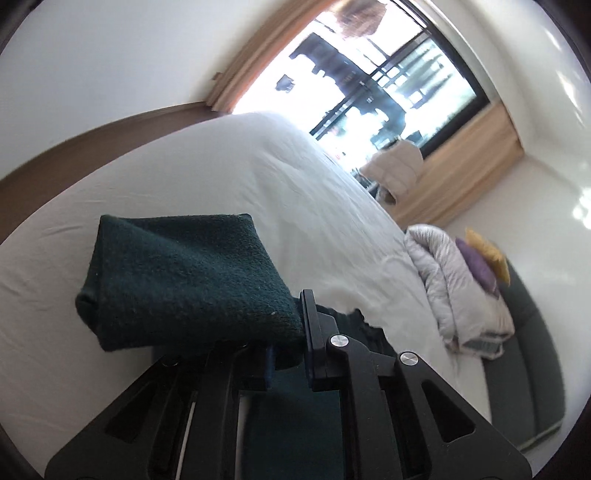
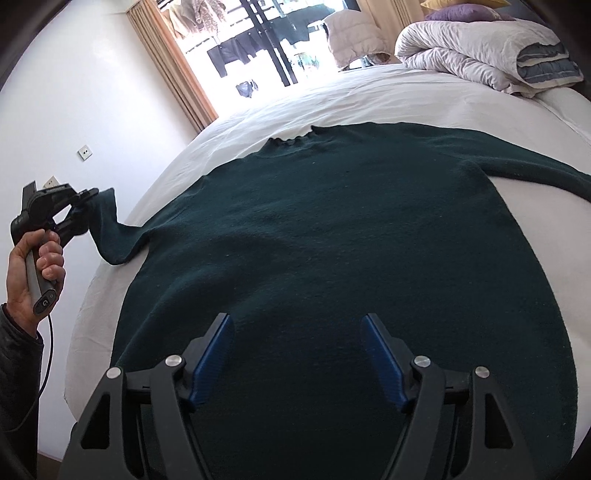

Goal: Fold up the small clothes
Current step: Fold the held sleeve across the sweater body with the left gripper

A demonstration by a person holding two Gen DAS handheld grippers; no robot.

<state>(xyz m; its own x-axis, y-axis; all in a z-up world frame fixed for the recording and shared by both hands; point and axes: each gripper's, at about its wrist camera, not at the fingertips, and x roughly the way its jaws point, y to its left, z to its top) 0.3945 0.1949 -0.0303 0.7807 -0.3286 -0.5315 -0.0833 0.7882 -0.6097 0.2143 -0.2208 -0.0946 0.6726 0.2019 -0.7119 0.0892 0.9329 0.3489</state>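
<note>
A dark green knit sweater [image 2: 332,240] lies flat on the white bed [image 2: 258,110], collar toward the window, right sleeve stretched to the right edge. My left gripper [image 2: 86,197] is shut on the cuff of the left sleeve [image 2: 110,229] and holds it lifted off the left side of the bed. In the left wrist view the sleeve cuff [image 1: 184,280] fills the space in front of the closed left gripper [image 1: 291,332]. My right gripper [image 2: 297,332] is open and empty, hovering over the sweater's lower body.
A folded white duvet [image 2: 480,55] with purple and yellow cushions [image 2: 461,14] sits at the bed's far right. A beige jacket [image 2: 354,37] hangs by the bright window. White wall with sockets [image 2: 85,152] stands to the left.
</note>
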